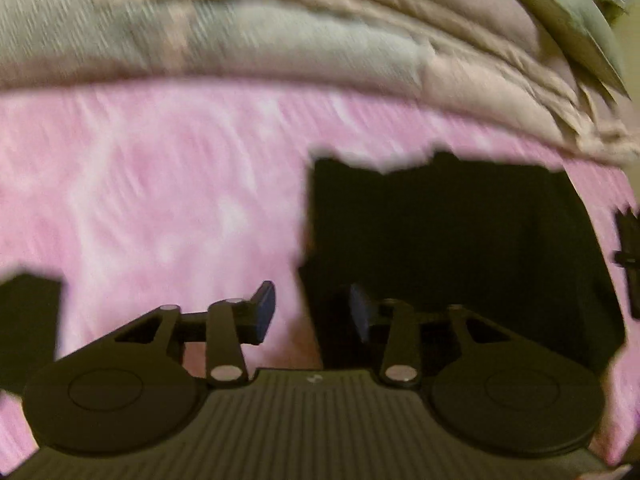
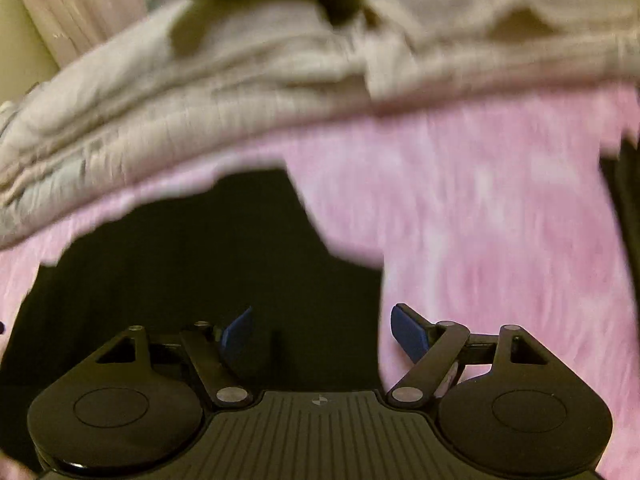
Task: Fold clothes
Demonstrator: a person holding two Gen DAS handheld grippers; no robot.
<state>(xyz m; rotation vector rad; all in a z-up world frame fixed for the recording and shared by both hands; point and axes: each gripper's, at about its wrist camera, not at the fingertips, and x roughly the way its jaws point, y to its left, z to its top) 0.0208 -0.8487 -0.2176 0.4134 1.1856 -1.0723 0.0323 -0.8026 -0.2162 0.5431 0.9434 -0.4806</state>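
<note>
A black garment [image 1: 452, 240] lies flat on a pink fuzzy blanket [image 1: 160, 200]. In the left wrist view my left gripper [image 1: 312, 312] is open, with its blue pads straddling the garment's left edge just above it. In the right wrist view the same black garment [image 2: 180, 260] fills the lower left, and my right gripper [image 2: 322, 334] is open over its right edge, one pad over the cloth, the other over the pink blanket [image 2: 500, 220]. Both views are blurred by motion.
A rumpled beige and grey quilt [image 1: 320, 40] is bunched along the far side of the pink blanket; it also shows in the right wrist view [image 2: 240, 80]. Another dark piece [image 1: 28, 320] lies at the left edge. A dark item [image 2: 624, 208] sits at the right.
</note>
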